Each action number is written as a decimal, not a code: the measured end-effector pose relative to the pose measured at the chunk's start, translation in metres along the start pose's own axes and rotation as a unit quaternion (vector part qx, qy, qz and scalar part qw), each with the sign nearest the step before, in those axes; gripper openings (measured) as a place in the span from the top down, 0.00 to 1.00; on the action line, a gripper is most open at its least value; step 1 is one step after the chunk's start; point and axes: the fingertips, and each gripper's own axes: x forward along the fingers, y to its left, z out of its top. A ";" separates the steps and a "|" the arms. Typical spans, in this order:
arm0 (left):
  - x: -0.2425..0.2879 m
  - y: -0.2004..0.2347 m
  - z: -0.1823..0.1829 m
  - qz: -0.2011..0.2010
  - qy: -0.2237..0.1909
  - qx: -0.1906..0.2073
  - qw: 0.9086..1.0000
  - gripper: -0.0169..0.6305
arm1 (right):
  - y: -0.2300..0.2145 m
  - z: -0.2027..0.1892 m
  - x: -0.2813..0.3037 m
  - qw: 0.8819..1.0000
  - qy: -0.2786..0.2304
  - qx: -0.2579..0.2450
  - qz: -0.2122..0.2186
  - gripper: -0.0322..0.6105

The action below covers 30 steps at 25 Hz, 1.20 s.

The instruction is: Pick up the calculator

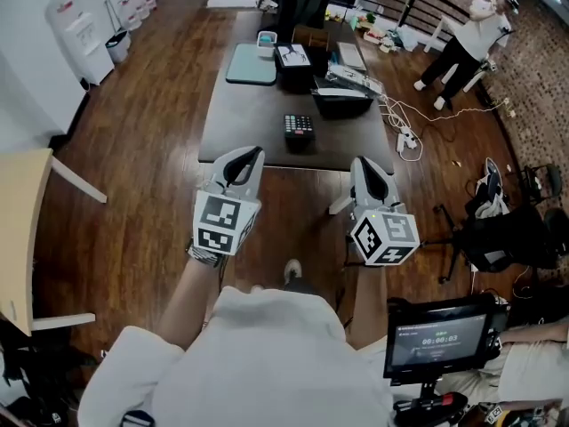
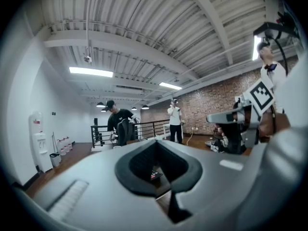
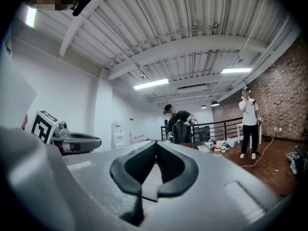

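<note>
The calculator point(image 1: 299, 129), black with rows of keys, lies flat near the front edge of the dark table point(image 1: 249, 114). Both grippers hover over the floor in front of that edge, short of the calculator. My left gripper point(image 1: 252, 154) is to its lower left with the jaws together and nothing held. My right gripper point(image 1: 363, 162) is to its lower right, also shut and empty. In the left gripper view the left gripper point(image 2: 156, 142) has its tips meeting, and a bit of the calculator point(image 2: 153, 175) shows through the jaw hollow. In the right gripper view the right gripper point(image 3: 156, 144) has its tips closed.
On the far half of the table lie a green mat point(image 1: 252, 63), black boxes point(image 1: 341, 100) and a laptop point(image 1: 351, 54). A power strip with white cables point(image 1: 404, 137) lies on the floor to the right. A person point(image 1: 464, 44) stands at the back right. A wooden tabletop point(image 1: 18, 229) and a monitor point(image 1: 436, 341) flank me.
</note>
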 end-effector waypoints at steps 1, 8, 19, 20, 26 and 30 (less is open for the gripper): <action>0.001 0.000 -0.001 -0.001 0.004 0.002 1.000 0.97 | 0.001 0.000 0.001 1.000 0.001 0.000 0.001 0.95; 0.013 0.003 -0.012 0.002 0.015 -0.002 1.000 0.97 | -0.010 -0.012 0.012 1.000 0.010 0.005 0.001 0.95; 0.083 0.016 -0.003 0.011 0.000 0.007 1.000 0.96 | -0.056 -0.021 0.074 1.000 0.013 -0.001 0.017 0.95; 0.091 0.018 -0.002 0.014 -0.001 0.009 1.000 0.96 | -0.061 -0.020 0.082 1.000 0.011 -0.002 0.020 0.95; 0.138 0.031 0.009 0.028 -0.002 0.017 0.999 0.96 | -0.088 -0.008 0.130 0.999 0.000 -0.018 0.045 0.95; 0.165 0.037 0.020 0.040 -0.004 0.018 0.999 0.96 | -0.104 0.002 0.155 0.998 -0.004 -0.028 0.064 0.95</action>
